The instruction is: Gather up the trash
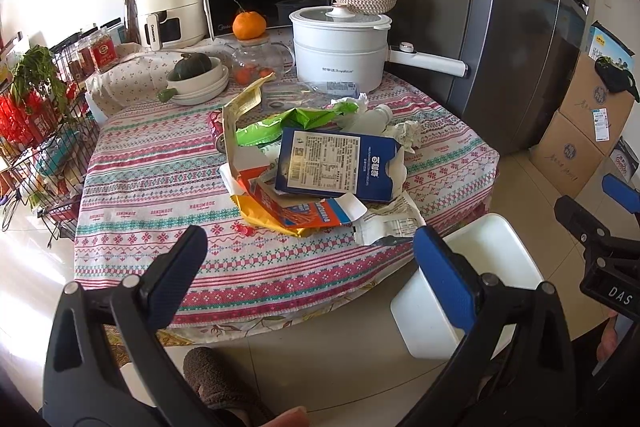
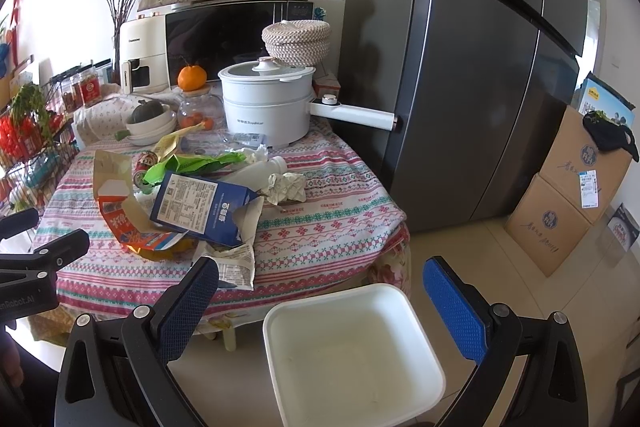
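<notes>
Left gripper (image 1: 310, 267): jaws apart, holding nothing. Trash pile (image 1: 312, 167) lies on the patterned tablecloth (image 1: 160, 187) ahead of the jaws; white bin (image 1: 472, 283) sits behind the right-hand finger.

Right gripper (image 2: 320, 299): jaws apart, holding nothing. Bin (image 2: 352, 355) sits between the jaws, below them; trash pile (image 2: 192, 203) lies ahead, left.

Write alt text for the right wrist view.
Open right gripper hovers over an empty white bin on the floor, beside a table piled with trash: a blue carton, crumpled paper, wrappers.
</notes>
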Action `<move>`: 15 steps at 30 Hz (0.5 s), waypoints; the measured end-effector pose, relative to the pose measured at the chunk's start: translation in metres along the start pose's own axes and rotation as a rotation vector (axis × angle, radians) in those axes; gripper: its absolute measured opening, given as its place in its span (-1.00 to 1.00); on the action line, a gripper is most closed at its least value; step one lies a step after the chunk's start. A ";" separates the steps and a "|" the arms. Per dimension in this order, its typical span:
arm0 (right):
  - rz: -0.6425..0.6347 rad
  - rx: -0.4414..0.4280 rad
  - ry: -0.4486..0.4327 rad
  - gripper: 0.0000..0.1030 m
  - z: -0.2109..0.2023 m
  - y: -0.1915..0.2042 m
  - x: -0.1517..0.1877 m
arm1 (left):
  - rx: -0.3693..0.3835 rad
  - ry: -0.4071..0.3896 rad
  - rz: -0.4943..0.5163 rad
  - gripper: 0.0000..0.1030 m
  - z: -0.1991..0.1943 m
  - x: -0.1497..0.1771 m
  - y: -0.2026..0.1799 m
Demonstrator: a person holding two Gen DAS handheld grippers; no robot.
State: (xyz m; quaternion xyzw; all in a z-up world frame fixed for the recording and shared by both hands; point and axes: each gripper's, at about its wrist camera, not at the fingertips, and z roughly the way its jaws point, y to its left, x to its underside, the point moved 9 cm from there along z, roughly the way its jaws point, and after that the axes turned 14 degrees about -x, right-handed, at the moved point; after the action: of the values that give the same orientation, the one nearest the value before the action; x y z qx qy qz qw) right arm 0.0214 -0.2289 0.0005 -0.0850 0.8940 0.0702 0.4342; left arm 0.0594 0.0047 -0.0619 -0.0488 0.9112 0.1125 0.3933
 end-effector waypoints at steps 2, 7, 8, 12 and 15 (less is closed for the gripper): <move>0.000 0.000 0.000 1.00 0.000 0.000 0.000 | 0.000 0.000 0.000 0.98 0.000 0.000 0.000; 0.000 0.000 0.000 1.00 0.000 0.000 0.000 | 0.000 0.001 0.000 0.98 0.000 0.000 0.001; 0.001 0.000 0.000 1.00 0.000 0.000 0.000 | 0.000 0.000 0.000 0.99 0.000 0.000 0.000; 0.000 0.000 0.001 1.00 0.000 0.000 0.000 | 0.001 0.000 -0.001 0.98 0.000 0.000 0.000; 0.000 0.000 -0.001 1.00 0.000 0.000 -0.001 | 0.008 0.004 -0.003 0.99 0.000 0.001 0.002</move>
State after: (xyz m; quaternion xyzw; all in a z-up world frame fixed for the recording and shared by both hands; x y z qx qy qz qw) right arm 0.0219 -0.2292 0.0011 -0.0851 0.8939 0.0700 0.4345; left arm 0.0585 0.0070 -0.0623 -0.0491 0.9124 0.1083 0.3916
